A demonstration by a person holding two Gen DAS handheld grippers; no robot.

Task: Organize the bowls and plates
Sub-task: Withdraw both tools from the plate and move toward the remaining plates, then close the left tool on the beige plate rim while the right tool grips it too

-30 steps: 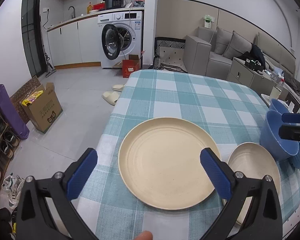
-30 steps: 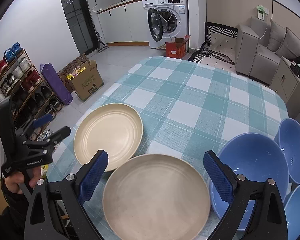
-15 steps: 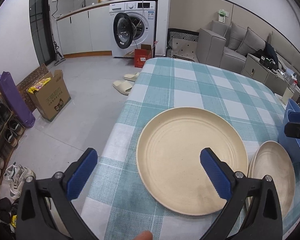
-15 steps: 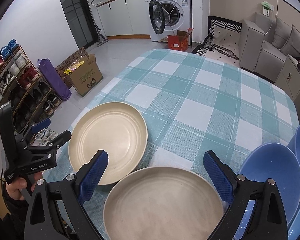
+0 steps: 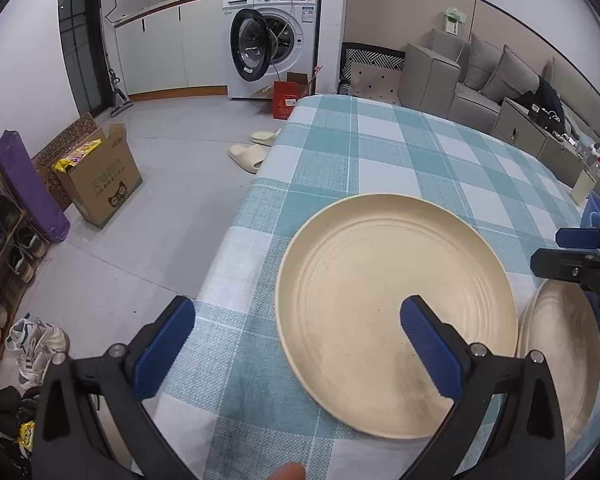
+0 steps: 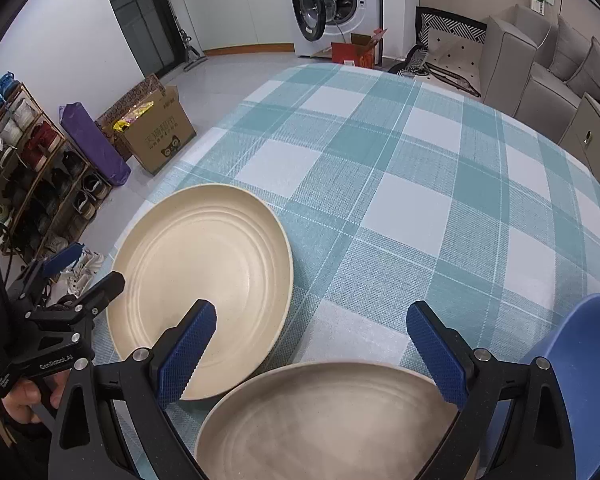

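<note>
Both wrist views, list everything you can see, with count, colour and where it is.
Plates: 2; cream plate near the table's left edge, tan plate beside it to the right, nearest the right camera.
Bowls: at least 1, blue, right of the tan plate; others cut off by the frame.
Tablecloth: 1, teal and white check, covers the table.
Washing machine: 1, white, door open, far wall.
Cardboard box: 1, brown, on the floor to the left.
Slippers: 1 pair, cream, floor by the table.
Sofa: 1, grey, far right.
Shoe rack: 1, left wall.
Left tongs: black with blue pads, open over the cream plate's left rim.
Right tongs: same, open above the tan plate.
</note>
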